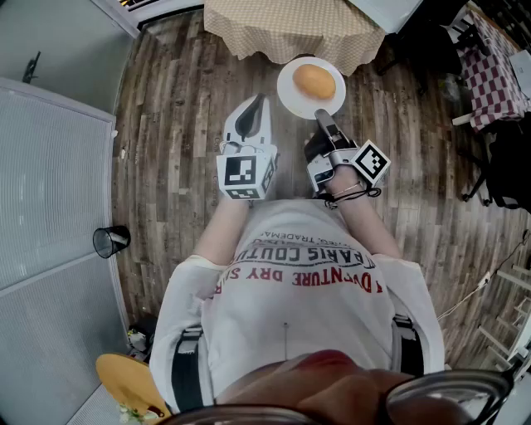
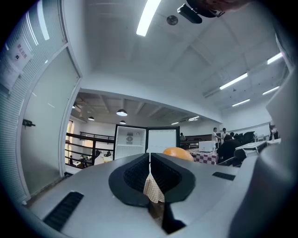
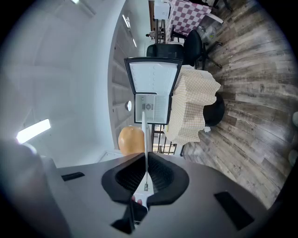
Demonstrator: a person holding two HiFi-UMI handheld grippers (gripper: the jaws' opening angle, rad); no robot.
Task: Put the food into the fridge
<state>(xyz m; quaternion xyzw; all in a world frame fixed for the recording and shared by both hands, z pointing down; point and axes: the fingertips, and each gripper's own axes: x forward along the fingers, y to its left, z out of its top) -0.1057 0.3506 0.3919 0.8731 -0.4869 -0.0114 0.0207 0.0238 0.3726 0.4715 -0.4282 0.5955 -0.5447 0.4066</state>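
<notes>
A round orange food lies on a white plate held over the wooden floor. My right gripper is shut on the plate's near rim. In the right gripper view the plate shows edge-on between the jaws of the right gripper, with the orange food to its left. My left gripper hovers just left of the plate, shut with nothing in it. The left gripper points toward the fridge, which stands open some way off. The fridge also faces the right gripper.
A table with a beige checked cloth stands just beyond the plate. White ribbed panels line the left, with a black cup beside them. A red-checked table and dark chairs stand at the right.
</notes>
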